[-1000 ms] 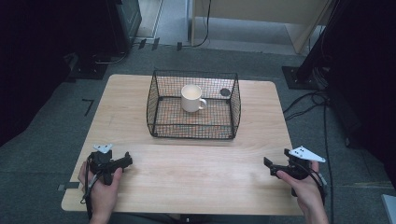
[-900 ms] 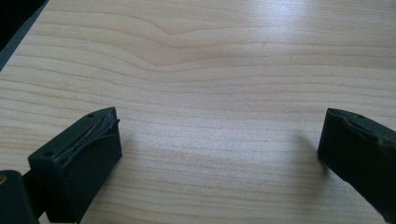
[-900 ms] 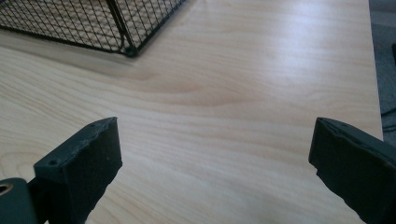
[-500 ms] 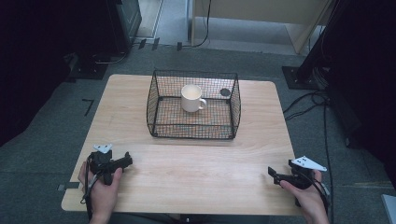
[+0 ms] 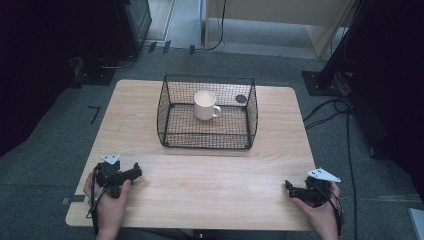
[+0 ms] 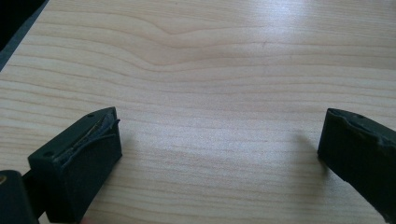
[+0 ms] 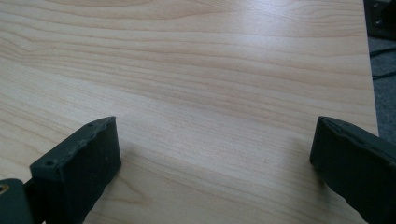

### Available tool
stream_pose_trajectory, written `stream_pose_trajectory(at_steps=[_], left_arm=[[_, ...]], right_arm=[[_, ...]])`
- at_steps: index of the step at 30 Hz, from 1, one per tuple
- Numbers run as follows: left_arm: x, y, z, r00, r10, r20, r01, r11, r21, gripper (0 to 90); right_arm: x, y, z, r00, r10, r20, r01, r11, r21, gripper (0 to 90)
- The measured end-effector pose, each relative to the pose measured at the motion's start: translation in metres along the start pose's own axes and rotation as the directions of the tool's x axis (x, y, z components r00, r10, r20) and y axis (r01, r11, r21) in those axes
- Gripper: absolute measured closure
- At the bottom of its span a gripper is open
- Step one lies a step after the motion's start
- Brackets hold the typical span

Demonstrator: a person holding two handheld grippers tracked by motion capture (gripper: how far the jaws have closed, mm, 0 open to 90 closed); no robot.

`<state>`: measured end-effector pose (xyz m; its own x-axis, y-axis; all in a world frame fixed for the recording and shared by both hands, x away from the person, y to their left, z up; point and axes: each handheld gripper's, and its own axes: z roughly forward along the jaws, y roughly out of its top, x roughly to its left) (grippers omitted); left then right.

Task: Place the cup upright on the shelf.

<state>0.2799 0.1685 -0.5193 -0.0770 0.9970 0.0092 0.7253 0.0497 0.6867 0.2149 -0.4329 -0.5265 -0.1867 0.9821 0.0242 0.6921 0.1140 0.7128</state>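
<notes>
We've got the wooden table (image 5: 200,185) wide before us, the wire basket (image 5: 207,145) sitting at its far middle with the white mug (image 5: 205,105) upright inside, a small dark disc (image 5: 241,99) just right of it. Left gripper (image 5: 134,173) near-left and right gripper (image 5: 288,186) near-right rest low, jaws spread wide, nothing held. We'd approach over the basket rim, straight down; no readable writing anywhere.

floor (image 5: 60,115): grey carpet (cables trailing) | table (image 5: 210,175): light wood
</notes>
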Motion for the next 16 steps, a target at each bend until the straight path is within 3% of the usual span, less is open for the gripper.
stream_pose_trajectory(at_steps=[16], left_arm=[[0.0000,0.0001,0.0000,1.0000,0.000,0.000,0.000,1.0000,0.000,0.0]], right_arm=[[0.0024,0.0009,0.0012,0.9999,0.012,0.012,-0.012,1.000,0.002,0.0]])
